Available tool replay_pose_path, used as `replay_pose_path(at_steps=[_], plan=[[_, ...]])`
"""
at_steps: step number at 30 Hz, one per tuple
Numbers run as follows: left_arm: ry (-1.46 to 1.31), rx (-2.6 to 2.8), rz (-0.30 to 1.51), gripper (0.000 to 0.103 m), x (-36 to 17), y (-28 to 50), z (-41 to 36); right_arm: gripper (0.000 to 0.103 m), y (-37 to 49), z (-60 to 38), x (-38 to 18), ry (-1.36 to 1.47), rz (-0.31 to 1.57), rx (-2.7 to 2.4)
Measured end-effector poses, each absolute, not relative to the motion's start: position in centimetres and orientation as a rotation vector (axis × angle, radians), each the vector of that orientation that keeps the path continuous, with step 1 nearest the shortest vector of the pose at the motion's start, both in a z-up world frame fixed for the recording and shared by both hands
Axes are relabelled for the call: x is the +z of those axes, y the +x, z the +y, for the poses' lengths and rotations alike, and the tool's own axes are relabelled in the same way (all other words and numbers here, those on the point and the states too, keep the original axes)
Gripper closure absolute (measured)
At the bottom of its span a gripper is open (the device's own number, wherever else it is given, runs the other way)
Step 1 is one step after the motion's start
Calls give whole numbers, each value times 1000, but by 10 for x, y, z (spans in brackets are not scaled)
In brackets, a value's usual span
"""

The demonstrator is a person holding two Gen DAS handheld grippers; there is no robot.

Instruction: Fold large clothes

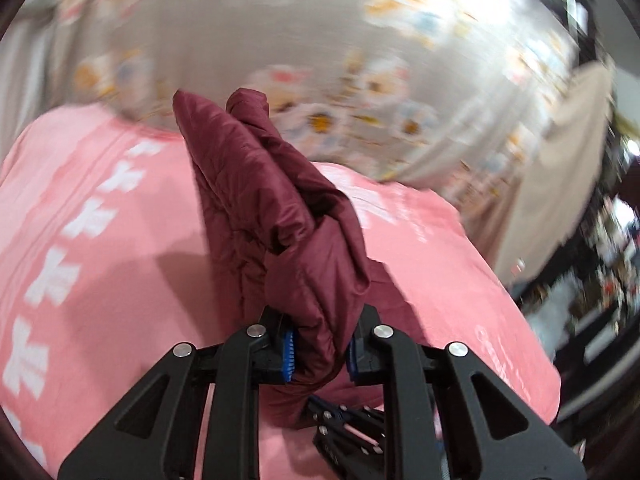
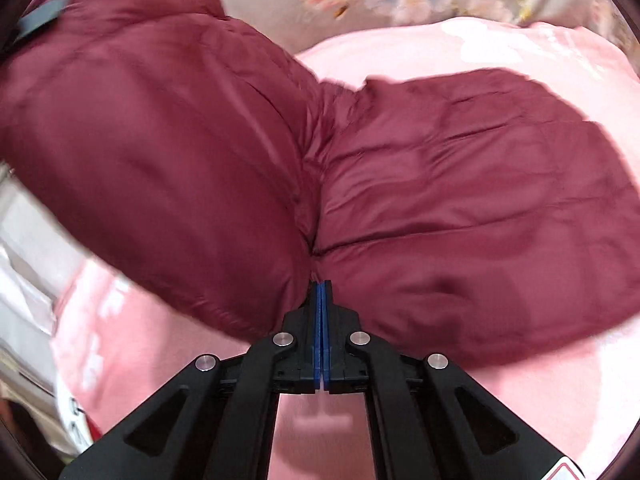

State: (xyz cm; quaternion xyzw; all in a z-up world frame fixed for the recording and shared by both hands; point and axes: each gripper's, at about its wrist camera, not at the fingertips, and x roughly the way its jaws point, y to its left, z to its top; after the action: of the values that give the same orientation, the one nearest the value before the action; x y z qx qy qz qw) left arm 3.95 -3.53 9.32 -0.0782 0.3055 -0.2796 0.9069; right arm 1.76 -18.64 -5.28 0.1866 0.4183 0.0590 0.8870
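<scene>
The left tongs (image 1: 320,354) are clamped on a thick bunched fold of the maroon puffer jacket (image 1: 276,216), which rises ahead of their blue pads (image 1: 289,354) in a tall ridge. The right tongs (image 2: 322,336) are pressed fully together, pads meeting, pinching the jacket's (image 2: 440,200) near edge at the seam just ahead of their tips; padded panels spread out to either side. Beneath and beyond lies a pink blanket (image 1: 100,280) on a bed with a floral sheet (image 1: 320,120). To fold well, I judge both grips should travel together, keeping the edge taut, and lower the raised part squarely over the flat panel before letting go.
</scene>
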Motion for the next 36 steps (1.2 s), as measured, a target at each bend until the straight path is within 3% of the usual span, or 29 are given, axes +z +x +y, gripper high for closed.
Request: replay_pose_path(at_steps=[9,14,17,21,25,26,28,30,32,36], plan=[[3,-714,802,86,33,48,-174,103,-86,-293,-26,397,838,-198],[108,-727,959,86,-31,48,-225,103,-112,-329,-31,430,838,-305],[158,-709,974,85,-42,41,-237,103,-115,-345,-31,453,827,-321],[-4,-834,1020,53,0,47,-215,96,-84,-358,4,433,750,-297],[-107,-847,821,21,77,57,-170,90,-56,-367,54,449,630,-248],[-98,-786,760,20,95,63,-158,87,-48,-368,64,455,605,-238],[-49,-628,669,20,120,83,-144,72,-20,-366,88,440,555,-240],[-7,-473,631,20,132,109,-138,66,11,-365,102,438,547,-240],[22,-355,646,20,134,145,-138,64,44,-365,106,463,568,-248],[60,-221,726,20,111,207,-153,52,95,-367,84,487,655,-335]])
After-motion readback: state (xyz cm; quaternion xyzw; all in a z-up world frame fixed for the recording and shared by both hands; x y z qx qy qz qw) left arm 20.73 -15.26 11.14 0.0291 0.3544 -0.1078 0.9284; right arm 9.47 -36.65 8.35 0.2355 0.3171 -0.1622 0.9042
